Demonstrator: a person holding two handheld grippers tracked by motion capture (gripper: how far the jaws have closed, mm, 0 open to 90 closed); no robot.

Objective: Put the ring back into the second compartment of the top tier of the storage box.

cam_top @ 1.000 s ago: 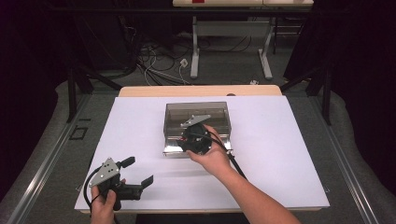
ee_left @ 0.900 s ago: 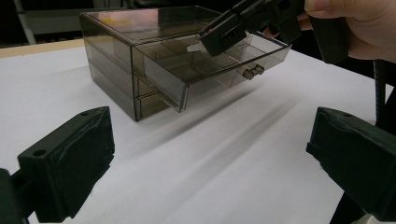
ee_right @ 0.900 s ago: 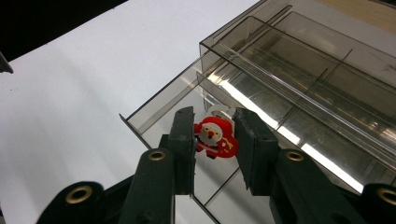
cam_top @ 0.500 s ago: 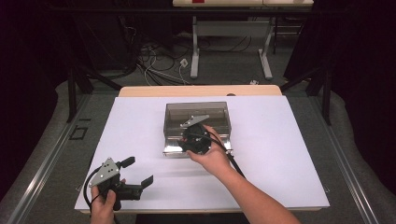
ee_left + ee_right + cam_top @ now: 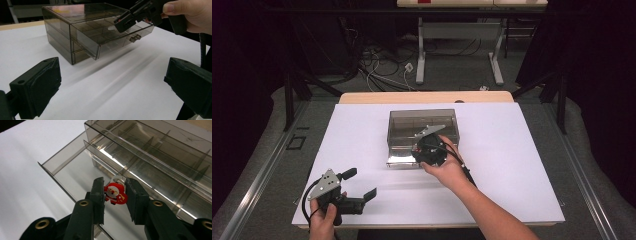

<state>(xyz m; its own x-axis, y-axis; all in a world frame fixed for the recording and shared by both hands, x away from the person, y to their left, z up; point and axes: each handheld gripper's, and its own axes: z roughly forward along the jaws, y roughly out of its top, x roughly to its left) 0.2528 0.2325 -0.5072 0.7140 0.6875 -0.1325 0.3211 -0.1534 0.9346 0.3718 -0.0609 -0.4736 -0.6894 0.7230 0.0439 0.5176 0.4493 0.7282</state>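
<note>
The high view looks forward and down on the white table (image 5: pixel 512 165) from far. The left gripper view sits low near the table's near edge and faces the drawer box (image 5: pixel 75 37) from the side. The right gripper view looks down into the same box (image 5: pixel 155 160) from very near.

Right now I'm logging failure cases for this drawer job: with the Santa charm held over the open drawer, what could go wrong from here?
1. The Santa charm is small and pinched between the right gripper jaws, so it might slip out or twist early.
2. It hangs close to the front wall of the open drawer; released here, it might bounce out onto the white table.
3. The open left gripper rests far from the drawer box, so the box might slide if bumped.
</note>
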